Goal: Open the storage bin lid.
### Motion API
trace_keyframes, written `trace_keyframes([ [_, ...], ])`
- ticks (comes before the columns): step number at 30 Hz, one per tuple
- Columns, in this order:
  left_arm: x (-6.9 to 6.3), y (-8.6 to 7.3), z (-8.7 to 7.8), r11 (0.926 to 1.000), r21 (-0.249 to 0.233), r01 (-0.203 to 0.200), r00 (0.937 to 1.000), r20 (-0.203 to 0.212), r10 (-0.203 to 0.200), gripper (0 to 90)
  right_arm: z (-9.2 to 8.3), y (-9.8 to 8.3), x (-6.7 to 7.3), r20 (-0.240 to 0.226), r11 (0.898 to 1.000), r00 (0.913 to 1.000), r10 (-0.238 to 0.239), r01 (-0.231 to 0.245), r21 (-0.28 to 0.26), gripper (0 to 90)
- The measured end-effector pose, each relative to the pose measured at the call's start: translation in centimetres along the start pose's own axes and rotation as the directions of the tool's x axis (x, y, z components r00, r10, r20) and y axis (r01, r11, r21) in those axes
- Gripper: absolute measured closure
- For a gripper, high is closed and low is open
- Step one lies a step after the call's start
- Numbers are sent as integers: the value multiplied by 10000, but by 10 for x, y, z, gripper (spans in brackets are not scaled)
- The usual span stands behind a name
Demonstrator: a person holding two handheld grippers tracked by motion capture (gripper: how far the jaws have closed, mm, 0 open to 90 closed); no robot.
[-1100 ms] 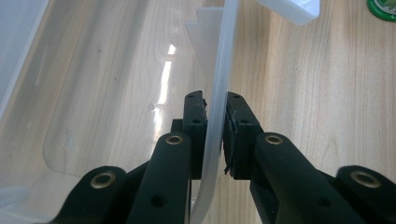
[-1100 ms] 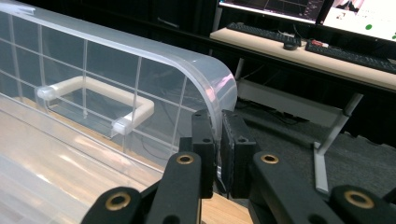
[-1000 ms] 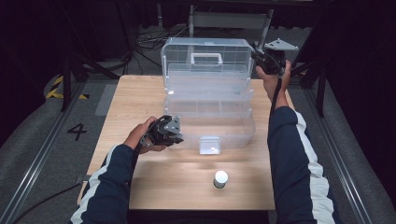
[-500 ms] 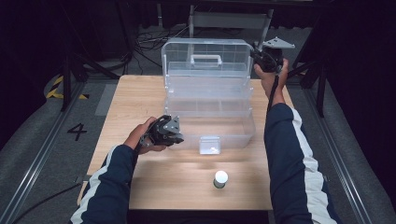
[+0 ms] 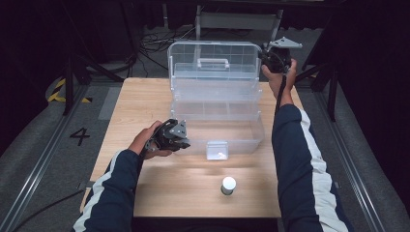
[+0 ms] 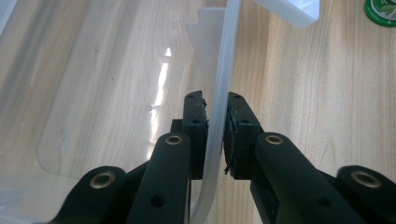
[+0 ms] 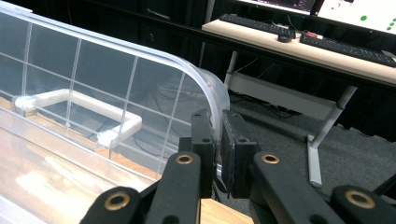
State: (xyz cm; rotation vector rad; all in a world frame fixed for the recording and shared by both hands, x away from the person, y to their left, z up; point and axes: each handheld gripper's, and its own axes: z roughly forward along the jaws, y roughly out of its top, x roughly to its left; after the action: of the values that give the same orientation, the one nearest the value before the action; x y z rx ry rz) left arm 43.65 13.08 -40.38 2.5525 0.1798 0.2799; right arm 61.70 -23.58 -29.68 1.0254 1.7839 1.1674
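Observation:
A clear plastic toolbox (image 5: 227, 133) stands open on the wooden table (image 5: 145, 96), its trays stepped back and its lid (image 5: 212, 60) upright. My left gripper (image 5: 186, 143) is shut on the bottom bin's front left wall. In the left gripper view the pads (image 6: 194, 121) pinch that thin clear wall (image 6: 224, 56) from both sides. My right gripper (image 5: 265, 54) is shut on the lid's top right corner. In the right gripper view its jaws close on the curved lid rim (image 7: 219, 100), with the white handle (image 7: 79, 100) behind the lid.
A small clear box (image 5: 217, 149) sits against the bin's front. A small white-capped jar (image 5: 228, 184) stands near the table's front edge. Its green cap (image 6: 382, 9) shows in the left gripper view. A desk with keyboards (image 7: 299, 32) lies beyond the table.

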Motion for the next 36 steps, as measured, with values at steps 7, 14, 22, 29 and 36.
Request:
trace_keyframes([
  [7, 1, -1, 0, 10000, -62, -53, 10000, 46, 54, 812, 8, -3, -4, -41, 9999, 9999, 103, -103, -9, 847],
  [14, 2, -2, 1, 9998, -176, 43, 9999, 168, -40, 814, 17, -3, -5, -12, 9998, 9999, 128, -128, 146, 844],
  [22, 1, -2, 1, 9998, -174, 79, 9999, 93, -77, 812, 21, -3, -4, 47, 9995, 10000, -2, 1, 308, 839],
  [29, 1, -3, 1, 9997, -235, 84, 9999, 68, -82, 809, 22, -2, -3, 180, 9992, 9998, -36, 29, 389, 837],
  [36, 2, -3, 2, 9994, -344, 109, 9999, 118, -105, 808, 23, -2, -3, 213, 9988, 9997, -98, 88, 483, 832],
])
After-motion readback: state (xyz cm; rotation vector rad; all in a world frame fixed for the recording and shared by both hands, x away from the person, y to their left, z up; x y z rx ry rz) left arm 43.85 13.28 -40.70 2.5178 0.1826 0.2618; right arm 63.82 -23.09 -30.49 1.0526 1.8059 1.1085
